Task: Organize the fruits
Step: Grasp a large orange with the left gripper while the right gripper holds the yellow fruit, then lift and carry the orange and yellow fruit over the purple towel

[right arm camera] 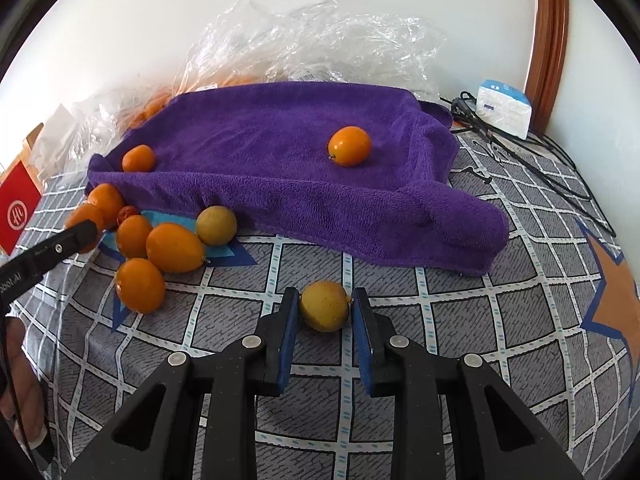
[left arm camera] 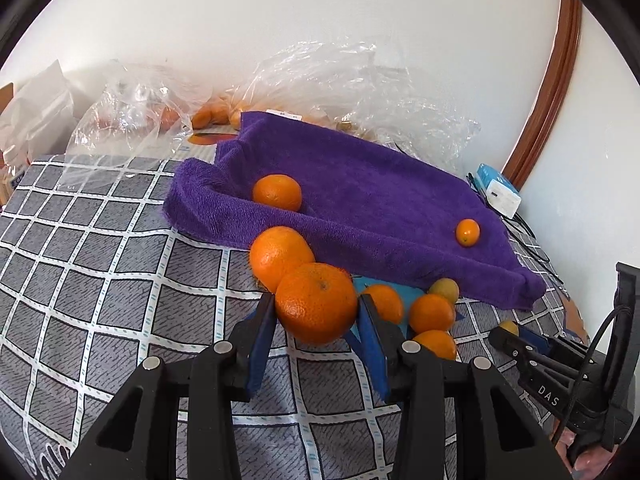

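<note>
My left gripper is shut on a large orange, with a second large orange just behind it. My right gripper is shut on a small yellow-green fruit that rests on the checked tablecloth. A purple towel lies behind, also in the right wrist view. On it sit one orange at the left and a small orange fruit at the right. Several small orange fruits and one yellow-green fruit lie in a loose pile by the towel's front edge.
Crumpled clear plastic bags with more fruit lie behind the towel by the wall. A white and blue box and black cables are at the far right. A red box stands at the left.
</note>
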The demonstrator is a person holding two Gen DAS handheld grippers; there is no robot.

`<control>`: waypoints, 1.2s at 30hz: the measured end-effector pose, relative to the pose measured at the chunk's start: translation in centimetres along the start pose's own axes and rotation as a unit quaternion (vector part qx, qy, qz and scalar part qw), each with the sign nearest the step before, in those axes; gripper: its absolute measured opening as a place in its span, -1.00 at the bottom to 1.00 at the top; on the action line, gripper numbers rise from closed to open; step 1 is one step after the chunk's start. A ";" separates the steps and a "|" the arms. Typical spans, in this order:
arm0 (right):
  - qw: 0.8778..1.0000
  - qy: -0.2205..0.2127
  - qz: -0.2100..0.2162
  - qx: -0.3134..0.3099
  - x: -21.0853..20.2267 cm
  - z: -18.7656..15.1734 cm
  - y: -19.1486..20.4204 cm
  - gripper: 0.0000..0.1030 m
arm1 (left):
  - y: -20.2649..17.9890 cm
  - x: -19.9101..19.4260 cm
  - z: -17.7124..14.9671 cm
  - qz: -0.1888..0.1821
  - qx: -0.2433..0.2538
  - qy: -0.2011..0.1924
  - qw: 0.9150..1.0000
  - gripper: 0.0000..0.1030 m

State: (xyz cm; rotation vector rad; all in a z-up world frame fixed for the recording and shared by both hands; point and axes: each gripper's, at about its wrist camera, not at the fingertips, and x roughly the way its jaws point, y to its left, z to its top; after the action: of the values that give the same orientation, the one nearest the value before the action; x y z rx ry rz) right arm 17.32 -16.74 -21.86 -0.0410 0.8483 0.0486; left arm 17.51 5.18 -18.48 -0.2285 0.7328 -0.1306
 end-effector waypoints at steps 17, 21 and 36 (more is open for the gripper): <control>1.000 -0.022 0.021 0.008 -0.9 -0.2 -0.3 -0.51 | 1.4 -1.4 0.7 -0.011 -0.041 -0.036 0.998 -0.24; 0.999 -0.033 0.029 0.015 -1.3 -0.2 -0.6 -0.51 | 1.5 -1.4 0.8 -0.007 -0.045 -0.040 0.998 -0.24; 0.997 -0.051 0.043 0.039 -1.9 -0.3 -1.5 -0.50 | 1.3 -1.4 0.6 -0.002 -0.040 -0.043 0.998 -0.24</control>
State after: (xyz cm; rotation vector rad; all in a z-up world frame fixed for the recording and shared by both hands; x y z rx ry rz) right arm 15.98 -18.34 -20.60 0.0700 0.7492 0.0982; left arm 16.93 6.81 -17.52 -0.3107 0.6534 -0.0940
